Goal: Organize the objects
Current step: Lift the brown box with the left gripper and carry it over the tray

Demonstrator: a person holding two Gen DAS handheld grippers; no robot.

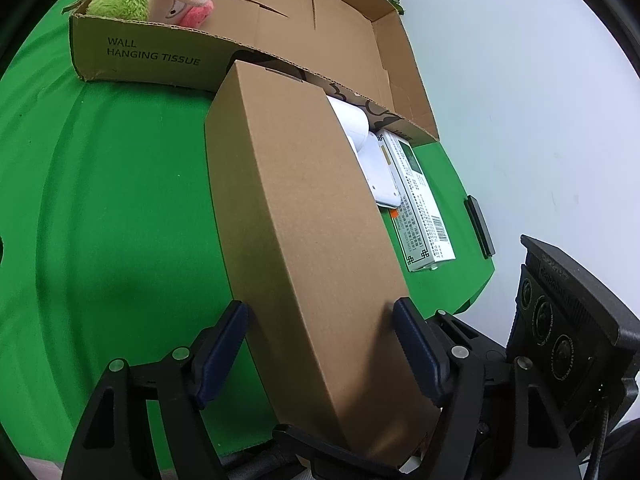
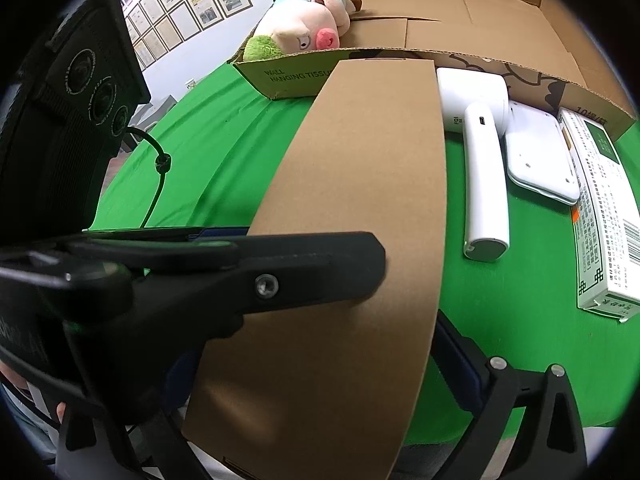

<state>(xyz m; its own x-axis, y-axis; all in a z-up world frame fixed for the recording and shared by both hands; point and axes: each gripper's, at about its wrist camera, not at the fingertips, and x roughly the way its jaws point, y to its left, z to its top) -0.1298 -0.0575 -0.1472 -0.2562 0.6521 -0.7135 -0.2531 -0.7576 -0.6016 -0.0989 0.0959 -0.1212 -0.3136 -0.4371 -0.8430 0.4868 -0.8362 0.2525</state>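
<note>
the long brown cardboard box (image 1: 304, 240) runs lengthwise between the two fingers of the left gripper (image 1: 320, 344), its near end down by the gripper body and its far end reaching the front wall of the open carton (image 1: 136, 56) printed "wall hanging tissue". both blue pads (image 1: 416, 348) sit against the box's long sides, so the left gripper is closed on it at about the box's width. whether the box rests on the green cloth (image 1: 112, 208) or is held just above it cannot be told.

in the right wrist view the same box (image 2: 352, 208) fills the middle, with one black finger of the left gripper (image 2: 280, 276) lying across its top face. the right gripper (image 2: 320, 392) has one blue pad (image 2: 456, 364) just beside the box's right edge; its other finger is hidden behind the box and the left gripper, so its grip cannot be told.

on the cloth to the right of the box lie a white handheld device (image 2: 480, 168), a white flat case (image 2: 540, 160) and a green-and-white printed carton (image 2: 604, 216), side by side near the open carton's front wall. a plush toy (image 2: 304, 32) lies in the open carton's left end.
</note>
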